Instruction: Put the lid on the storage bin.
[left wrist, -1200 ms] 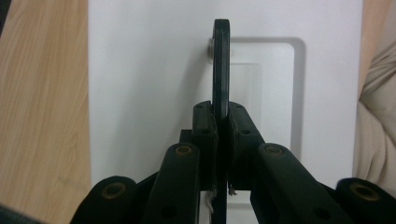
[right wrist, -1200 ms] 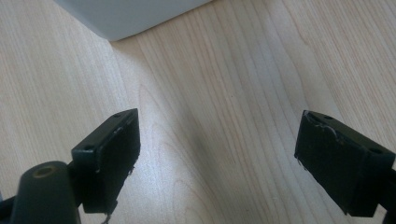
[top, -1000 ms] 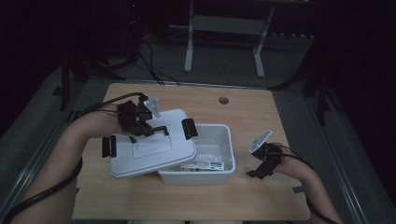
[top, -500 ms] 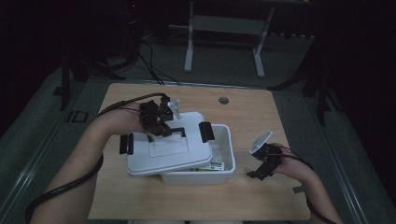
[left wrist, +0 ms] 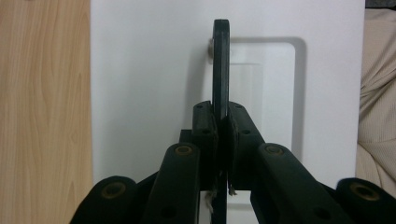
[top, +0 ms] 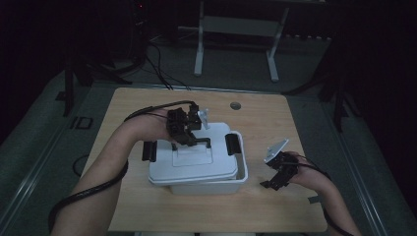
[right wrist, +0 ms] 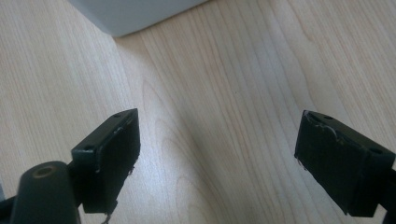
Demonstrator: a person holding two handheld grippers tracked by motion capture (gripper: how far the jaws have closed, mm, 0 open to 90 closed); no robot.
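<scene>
High view: the white rectangular plastic lid (top: 194, 160) with black side clasps lay over the white rectangular plastic storage box (top: 206, 184), set slightly askew toward the left so that the box's right rim and a strip of its interior were exposed. The box stood near the middle of the light wooden table (top: 275, 216). A thin black handle (top: 199, 141) rose from the lid's recessed centre. The left gripper (top: 183, 132) came in from the left above the lid and pinched that handle. In the left gripper view the handle (left wrist: 221, 65) stood edge-on between the two pads (left wrist: 204, 122), which were nearly closed and pressed against it from both sides, with the white lid (left wrist: 149, 70) spread beneath and a strip of table (left wrist: 44, 93) at the left. The right gripper (top: 276, 178) sat on the table well to the right of the box, apart from it. In the right gripper view its jaws stood wide apart with nothing between them, over bare wood (right wrist: 224, 93), a corner of the white box (right wrist: 133, 14) ahead.
</scene>
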